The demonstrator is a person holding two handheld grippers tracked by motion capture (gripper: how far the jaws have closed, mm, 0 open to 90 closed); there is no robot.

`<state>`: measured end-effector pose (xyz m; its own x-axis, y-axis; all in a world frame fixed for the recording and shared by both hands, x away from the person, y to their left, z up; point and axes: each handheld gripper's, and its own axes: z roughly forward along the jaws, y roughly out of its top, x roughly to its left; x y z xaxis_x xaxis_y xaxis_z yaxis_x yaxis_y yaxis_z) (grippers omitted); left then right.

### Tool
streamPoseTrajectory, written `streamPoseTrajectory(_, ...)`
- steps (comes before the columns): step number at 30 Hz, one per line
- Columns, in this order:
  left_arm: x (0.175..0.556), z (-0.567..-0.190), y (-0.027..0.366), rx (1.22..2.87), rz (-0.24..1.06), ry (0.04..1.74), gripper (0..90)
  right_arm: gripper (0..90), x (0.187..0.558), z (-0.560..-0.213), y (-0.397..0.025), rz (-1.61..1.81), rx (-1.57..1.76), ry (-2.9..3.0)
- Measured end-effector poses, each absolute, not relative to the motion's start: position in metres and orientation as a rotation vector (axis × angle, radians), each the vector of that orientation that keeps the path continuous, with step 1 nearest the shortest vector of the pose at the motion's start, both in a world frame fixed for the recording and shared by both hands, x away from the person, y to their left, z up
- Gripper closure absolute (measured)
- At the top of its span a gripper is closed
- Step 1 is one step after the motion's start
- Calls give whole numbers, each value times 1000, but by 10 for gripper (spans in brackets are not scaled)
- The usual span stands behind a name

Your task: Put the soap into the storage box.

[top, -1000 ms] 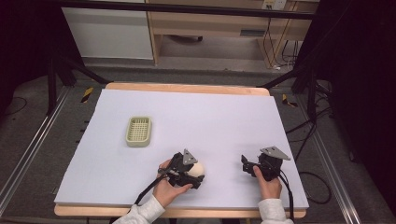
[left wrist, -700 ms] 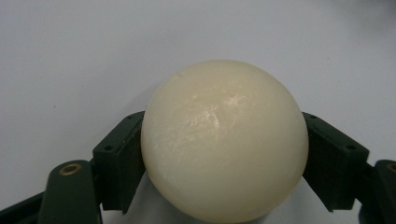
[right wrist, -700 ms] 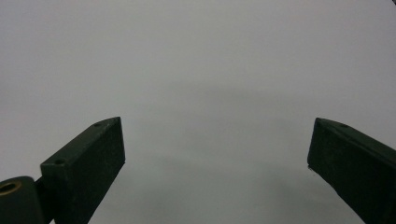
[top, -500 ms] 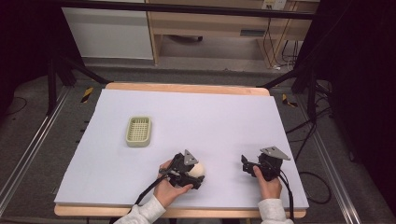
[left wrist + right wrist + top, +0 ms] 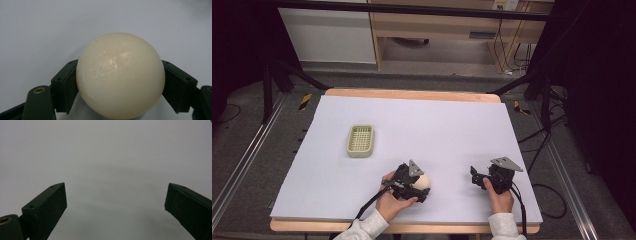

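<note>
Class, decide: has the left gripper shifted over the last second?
No. The left gripper, shut on the cream ball, keeps its spot relative to the green basket.

No text, label, brand, number or sign can be read in any of the views. The small pale label strip on the wooden shelf unit (image 5: 482, 35) behind the counter is too blurred to make out, and so is the light tag (image 5: 498, 4) at the top edge of the high view. The yellow-and-black striped markers on the floor (image 5: 305, 101) carry no lettering. The smooth cream-white ball (image 5: 120, 75) bears no print, and the pale lilac sheet covering the counter (image 5: 437, 130) is unmarked.
</note>
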<state>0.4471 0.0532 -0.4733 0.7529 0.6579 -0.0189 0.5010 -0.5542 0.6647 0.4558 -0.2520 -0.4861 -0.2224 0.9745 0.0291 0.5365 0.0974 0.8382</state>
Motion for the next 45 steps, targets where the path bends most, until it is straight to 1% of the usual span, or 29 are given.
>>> streamPoseTrajectory(30,446,-452,71,2261,328,861,231,44,456,-486,-252,1016,1476,1821)
streamPoseTrajectory(45,447,-445,87,2255,338,871,231,44,456,-486,-252,1013,1473,1822)
